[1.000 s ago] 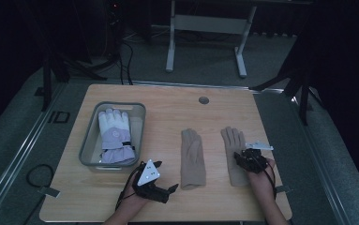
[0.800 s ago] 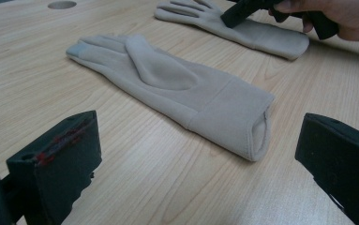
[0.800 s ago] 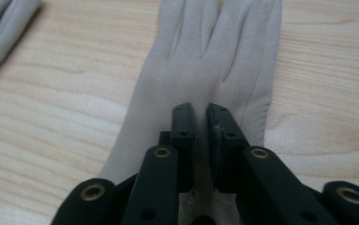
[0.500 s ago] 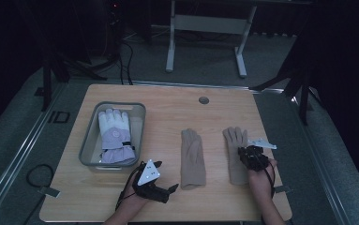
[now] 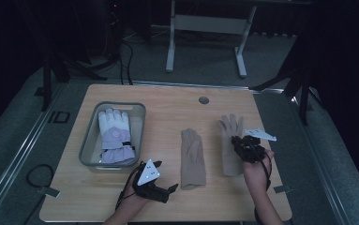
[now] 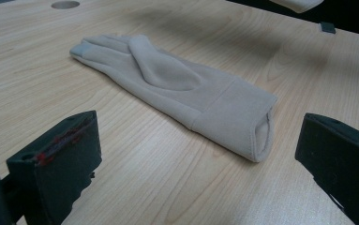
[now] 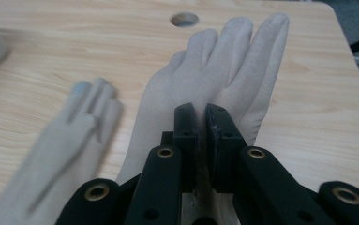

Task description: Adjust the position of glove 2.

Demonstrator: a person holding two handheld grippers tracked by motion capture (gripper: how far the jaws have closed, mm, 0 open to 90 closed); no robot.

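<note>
The right beige glove [image 5: 229, 143] is a soft, plain knit glove with its fingers pointing away from the person; in the right gripper view its fingers fan out beyond the jaws and the fabric runs up between them. The right gripper [image 5: 243, 143] is clamped on this glove near the palm, its two black jaws pressed almost together with a thin fold of cloth caught between them after just closing. The glove sits toward the right side of the tabletop [image 5: 168, 101], its cuff near the person's right hand [image 5: 257, 171]. Its twin, the left beige glove [image 5: 192, 158], lies flat near the middle of the tabletop, fingers away, with a pale grey-blue fingertip visible in the left gripper view [image 6: 79, 49]. The left gripper [image 5: 170, 190] rests low on the tabletop just beside that glove's cuff, its jaws wide apart and holding nothing.

The tabletop is light wood grain with a round cable hole [image 5: 204, 100] near its far edge. Around it the room is dark, with grey carpet and the white legs of another table frame [image 5: 205, 42] behind.

At the left of the tabletop stands a grey plastic bin [image 5: 89, 140], and inside it lies a padded white and lilac winter glove [image 5: 114, 136], fingers toward the far side
</note>
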